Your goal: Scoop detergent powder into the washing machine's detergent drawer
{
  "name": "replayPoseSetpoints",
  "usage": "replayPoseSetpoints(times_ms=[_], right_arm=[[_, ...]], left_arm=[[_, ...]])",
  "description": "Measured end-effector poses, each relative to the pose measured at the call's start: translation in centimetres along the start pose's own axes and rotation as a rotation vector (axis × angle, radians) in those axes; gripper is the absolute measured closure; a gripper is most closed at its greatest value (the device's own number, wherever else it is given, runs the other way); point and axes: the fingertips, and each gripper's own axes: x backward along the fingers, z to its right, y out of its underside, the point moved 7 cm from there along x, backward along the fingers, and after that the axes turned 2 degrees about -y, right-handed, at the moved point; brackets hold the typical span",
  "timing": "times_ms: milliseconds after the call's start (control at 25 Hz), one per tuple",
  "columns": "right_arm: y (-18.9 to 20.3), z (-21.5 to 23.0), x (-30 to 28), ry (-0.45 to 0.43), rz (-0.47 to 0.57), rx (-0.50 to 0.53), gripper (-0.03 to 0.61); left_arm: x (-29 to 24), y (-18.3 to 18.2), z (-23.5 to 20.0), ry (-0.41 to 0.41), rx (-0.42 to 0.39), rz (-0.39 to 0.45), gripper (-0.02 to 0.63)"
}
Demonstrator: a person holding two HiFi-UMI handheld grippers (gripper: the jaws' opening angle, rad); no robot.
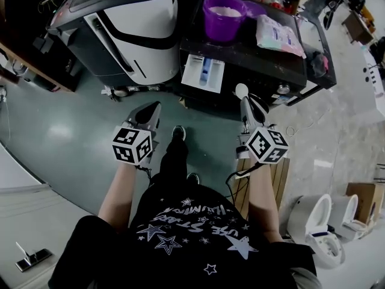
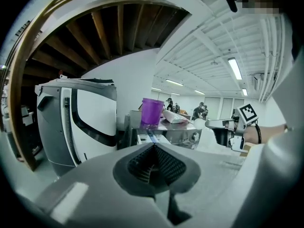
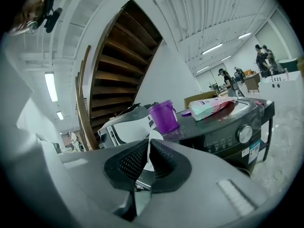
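Note:
The black washing machine (image 1: 258, 65) stands ahead of me with its white detergent drawer (image 1: 203, 72) pulled out. On top of it is a purple bucket (image 1: 224, 15) of white powder. My right gripper (image 1: 245, 105) is shut on the handle of a white scoop (image 1: 240, 90), held in front of the machine to the right of the drawer. In the right gripper view the scoop (image 3: 153, 139) sticks out from the closed jaws, with the bucket (image 3: 163, 117) beyond. My left gripper (image 1: 153, 107) is shut and holds nothing, low and to the left of the drawer (image 2: 147, 137).
A white-and-black appliance (image 1: 126, 23) stands left of the washer. A detergent bag (image 1: 277, 34) lies on the washer top, right of the bucket. Wooden slats (image 1: 283, 173) and white toilets (image 1: 319, 221) are at lower right. My feet (image 1: 178, 132) are on the green floor.

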Motion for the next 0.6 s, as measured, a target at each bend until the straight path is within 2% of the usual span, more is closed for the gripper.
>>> replayPoseSetpoints(times_ms=[240,600], right_arm=[[-2.6,1.1,-3.9,0.012,0.030,0.004,0.545],[-7.6,2.8,-10.2,0.055,0.078,-0.002,0.545]], left_arm=[[-4.7,-3.5,-2.8,0.027,-0.026,0.034,0.614],[-13.2,-8.6,-6.1,0.116,-0.075,0.029,0.613]])
